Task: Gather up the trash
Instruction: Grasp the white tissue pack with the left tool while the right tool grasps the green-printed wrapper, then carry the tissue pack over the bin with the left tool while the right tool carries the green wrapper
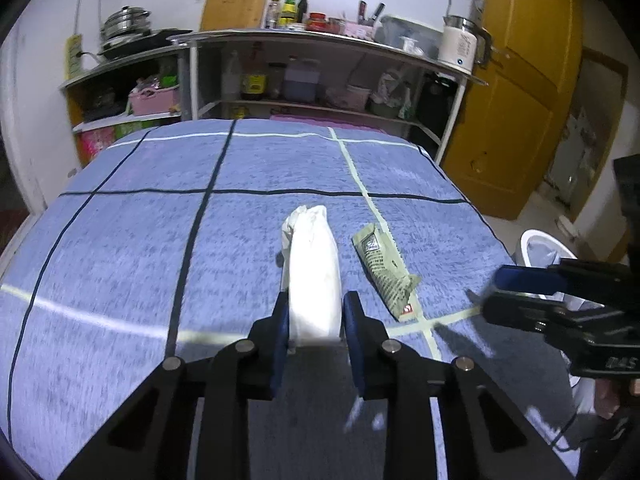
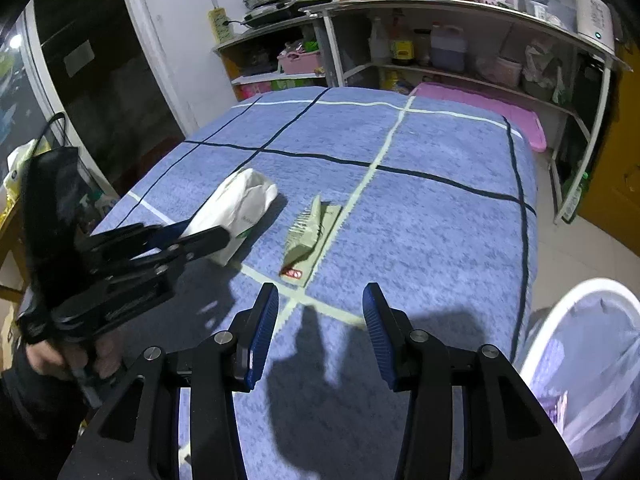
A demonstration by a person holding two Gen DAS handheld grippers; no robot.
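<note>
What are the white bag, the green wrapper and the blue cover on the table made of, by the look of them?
White bag, held between the left gripper's fingers: probably thin matte paper, since it creases and crumples at its twisted end.
Green wrapper: seemingly printed paper or plastic film, flattened and wrinkled; which one is unclear.
Blue cover: soft woven cloth, with a fuzzy, mottled, towel-like surface.

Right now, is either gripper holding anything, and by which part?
The left gripper clamps the white paper bag by its near end. The right gripper is open, holding nothing.
</note>
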